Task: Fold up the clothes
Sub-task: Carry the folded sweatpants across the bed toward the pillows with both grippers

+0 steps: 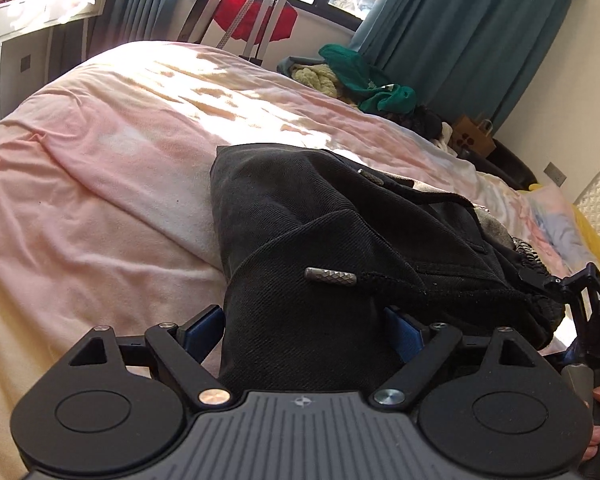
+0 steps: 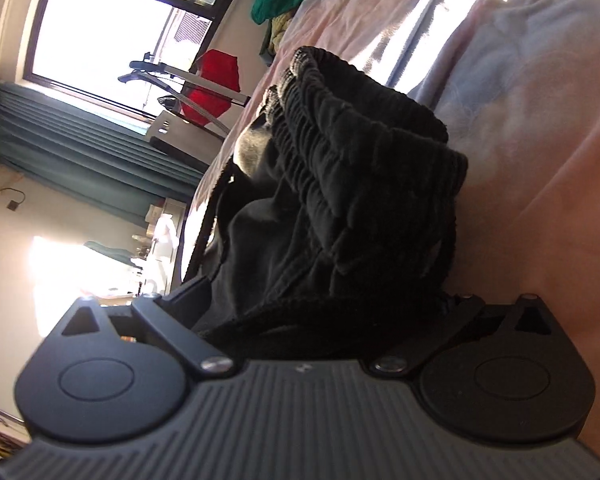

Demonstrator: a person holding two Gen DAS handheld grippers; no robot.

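My left claw is closed on the black pants. The cloth fills the gap between its two blue pads, and both pads press against it. A silver cord tip lies on the pants just past the pads. A second cord tip lies farther up the cloth.

The pants sit in a bunched pile on the pink bed. Part of the pile is lifted up toward my left claw. Bright sun falls on the far part of the bed.

My right claw is tipped on its side (so the whole room looks turned in that view). It grips the pants too. The dark cloth runs right in between its fingers, and I cannot see the tips under it. The stretchy waistband sits just ahead of that claw, all wrinkled, on the bed.

From the left view I can see my right claw at the far right edge, touching the end of the pile.

A heap of green clothes lies at the far side of the bed, well apart from the pants. Teal curtains hang by the window.
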